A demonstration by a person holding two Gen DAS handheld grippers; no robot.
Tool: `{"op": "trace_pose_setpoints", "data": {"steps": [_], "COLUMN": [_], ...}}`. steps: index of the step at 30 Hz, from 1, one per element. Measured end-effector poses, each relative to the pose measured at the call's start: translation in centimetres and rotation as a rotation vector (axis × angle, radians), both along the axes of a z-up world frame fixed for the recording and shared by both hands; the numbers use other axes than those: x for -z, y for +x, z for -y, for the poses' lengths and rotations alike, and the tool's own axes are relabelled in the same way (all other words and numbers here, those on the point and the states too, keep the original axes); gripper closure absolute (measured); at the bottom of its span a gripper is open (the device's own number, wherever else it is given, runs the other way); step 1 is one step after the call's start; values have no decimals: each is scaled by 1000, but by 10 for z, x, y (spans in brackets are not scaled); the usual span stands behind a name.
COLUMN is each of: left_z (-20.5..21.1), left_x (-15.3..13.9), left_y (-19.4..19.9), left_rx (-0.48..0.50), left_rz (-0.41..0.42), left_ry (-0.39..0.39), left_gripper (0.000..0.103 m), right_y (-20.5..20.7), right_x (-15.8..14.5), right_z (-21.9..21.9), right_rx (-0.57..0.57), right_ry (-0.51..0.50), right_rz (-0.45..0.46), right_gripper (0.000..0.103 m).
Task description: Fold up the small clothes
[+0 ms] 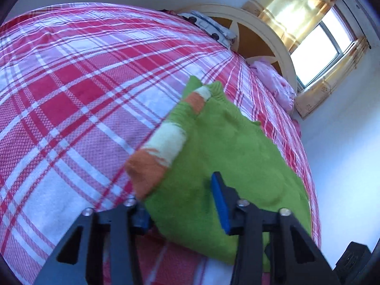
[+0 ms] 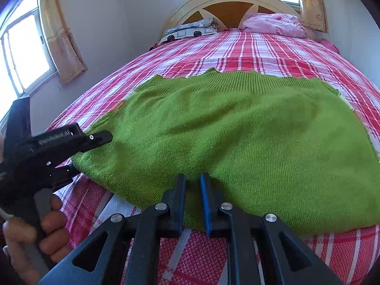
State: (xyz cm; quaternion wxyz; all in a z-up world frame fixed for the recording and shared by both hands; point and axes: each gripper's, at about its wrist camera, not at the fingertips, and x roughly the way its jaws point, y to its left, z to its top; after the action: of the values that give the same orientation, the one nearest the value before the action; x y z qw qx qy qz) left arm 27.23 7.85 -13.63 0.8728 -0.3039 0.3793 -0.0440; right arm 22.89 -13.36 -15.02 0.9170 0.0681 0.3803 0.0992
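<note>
A green sweater (image 2: 237, 142) is lying on the checked bed (image 2: 261, 49). The right gripper (image 2: 192, 178) is pinching its near hem, fingers narrow. The left gripper (image 1: 180, 204) is straddling its corner, fingers half spread.

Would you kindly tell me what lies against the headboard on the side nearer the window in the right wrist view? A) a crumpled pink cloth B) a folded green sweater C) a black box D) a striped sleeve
A: a crumpled pink cloth is heaped at the headboard; the green sweater lies mid-bed.
</note>
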Motion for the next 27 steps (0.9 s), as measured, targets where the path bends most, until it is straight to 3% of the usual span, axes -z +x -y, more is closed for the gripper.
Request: {"op": "trace_pose_setpoints", "data": {"steps": [3, 9, 10, 11, 13, 17, 21, 27], "left_z": [-1, -10, -9, -8, -9, -13, -14, -13], "left_x": [2, 8, 7, 7, 8, 10, 11, 11], "left_y": [-5, -8, -9, -9, -9, -10, -11, -9], "left_rx": [33, 44, 43, 43, 44, 41, 42, 45], "left_rz": [43, 76, 78, 79, 86, 92, 93, 89], "left_ry": [26, -29, -23, -20, -31, -46, -53, -40], "left_gripper": [68, 76, 76, 76, 76, 76, 76, 76], "right_y": [0, 10, 17, 30, 53, 115, 170, 198], "right_x": [0, -26, -36, -47, -61, -69, -48, -26], "right_z": [0, -1, -3, -9, -23, -76, -120, -155], "right_rx": [1, 14, 9, -9, -42, -151, -196, -221], "right_ry": [-5, 33, 49, 64, 75, -3, -78, -164], "right_rz": [-1, 43, 58, 65, 71, 28, -59, -89], "right_gripper": [90, 88, 78, 55, 35, 35, 35, 35]}}
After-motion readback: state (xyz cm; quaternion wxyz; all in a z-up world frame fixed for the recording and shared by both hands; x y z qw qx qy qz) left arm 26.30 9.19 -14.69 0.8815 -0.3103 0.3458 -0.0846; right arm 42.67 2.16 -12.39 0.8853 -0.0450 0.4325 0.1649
